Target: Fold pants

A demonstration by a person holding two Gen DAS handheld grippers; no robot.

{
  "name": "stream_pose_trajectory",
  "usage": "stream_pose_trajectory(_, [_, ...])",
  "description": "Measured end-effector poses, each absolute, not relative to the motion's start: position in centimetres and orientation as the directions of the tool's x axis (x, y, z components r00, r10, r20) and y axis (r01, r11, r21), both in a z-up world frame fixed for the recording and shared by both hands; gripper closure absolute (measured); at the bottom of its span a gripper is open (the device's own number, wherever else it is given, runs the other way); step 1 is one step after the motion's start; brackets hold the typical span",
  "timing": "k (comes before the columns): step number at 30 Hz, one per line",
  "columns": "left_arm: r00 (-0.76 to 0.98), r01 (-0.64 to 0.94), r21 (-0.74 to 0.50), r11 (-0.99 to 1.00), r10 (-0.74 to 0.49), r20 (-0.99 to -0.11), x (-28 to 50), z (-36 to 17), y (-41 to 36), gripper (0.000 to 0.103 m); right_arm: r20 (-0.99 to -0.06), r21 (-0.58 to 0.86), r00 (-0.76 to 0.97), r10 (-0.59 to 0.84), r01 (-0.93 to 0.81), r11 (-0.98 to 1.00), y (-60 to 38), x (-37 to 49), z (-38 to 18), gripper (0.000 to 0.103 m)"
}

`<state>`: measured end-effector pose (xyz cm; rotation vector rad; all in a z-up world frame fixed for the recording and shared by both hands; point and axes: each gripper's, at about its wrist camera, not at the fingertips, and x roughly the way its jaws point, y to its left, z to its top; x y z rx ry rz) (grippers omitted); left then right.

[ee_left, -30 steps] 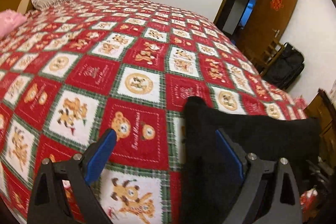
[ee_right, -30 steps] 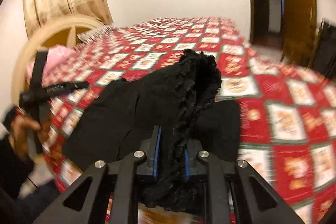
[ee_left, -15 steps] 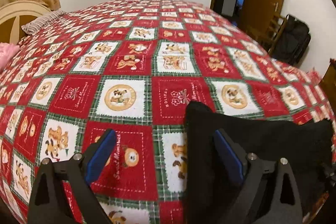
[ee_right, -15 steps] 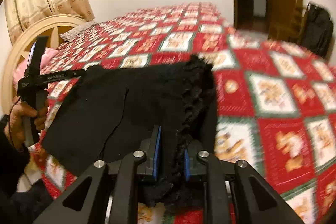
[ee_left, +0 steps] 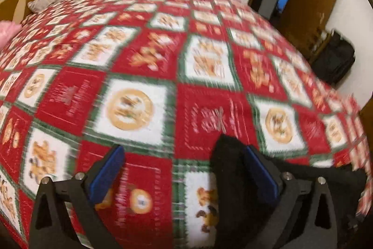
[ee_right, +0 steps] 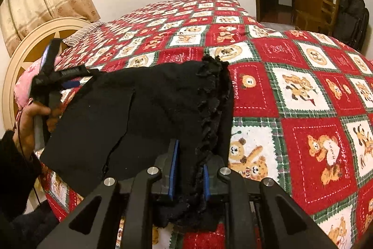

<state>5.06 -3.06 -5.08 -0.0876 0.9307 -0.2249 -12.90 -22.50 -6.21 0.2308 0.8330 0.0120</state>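
Black pants on a bed, one gripper clamped on them.
Right gripper [ee_right: 187, 173] grips the pants [ee_right: 144, 113] at 6 o'clock; left gripper [ee_left: 184, 169], jaws just opened wide, straddles their corner; quilt [ee_right: 303, 90] beyond, headboard [ee_right: 21, 57] at 10 o'clock.

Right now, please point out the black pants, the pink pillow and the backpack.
black pants [ee_right: 149, 113], right wrist view, flat middle cloth.
pink pillow [ee_right: 25, 81], right wrist view, its side.
backpack [ee_right: 353, 18], right wrist view, its front.

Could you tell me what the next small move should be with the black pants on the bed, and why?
Probably close the left gripper on the near corner of the black pants. Its jaws have just opened wide, with only one finger against the cloth, while the right gripper is shut on the ruffled edge, so that end lies loose on the bedspread.
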Motion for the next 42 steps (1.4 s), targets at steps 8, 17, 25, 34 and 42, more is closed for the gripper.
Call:
stream_pose_trajectory(8, [0.654, 0.159, -0.111, 0.981, -0.189, -0.732, 0.5, -2.1, -0.3, 0.0, -0.642, 0.328, 0.749, 0.164, 0.075, 0.942, -23.9, -14.4, -4.1, 0.08])
stream_pose_trajectory(17, [0.595, 0.283, -0.126, 0.951, -0.277, -0.754, -3.3, -3.6, -5.6, 0.0, -0.576, 0.256, 0.814, 0.08, 0.086, 0.963, -25.0, -11.0, -0.7, 0.042])
stream_pose_trajectory(25, [0.571, 0.293, -0.007, 0.956, -0.181, -0.801, -4.2, -5.9, -8.7, 0.0, -0.743, 0.13, 0.669, -0.012, 0.162, 0.978, -24.3, -5.8, -4.4, 0.07])
stream_pose_trajectory(34, [0.573, 0.277, 0.004, 0.961, -0.161, -0.804, -4.3, -6.7, -9.5, 0.0, -0.763, 0.112, 0.645, -0.052, 0.211, 0.971, -25.6, -3.0, -5.7, 0.071])
stream_pose_trajectory(42, [0.578, 0.273, 0.015, 0.962, -0.152, -0.801, -4.3, -6.8, -9.4, 0.0, -0.658, 0.241, 0.753, -0.001, 0.212, 0.947, -26.4, -7.0, -3.3, 0.069])
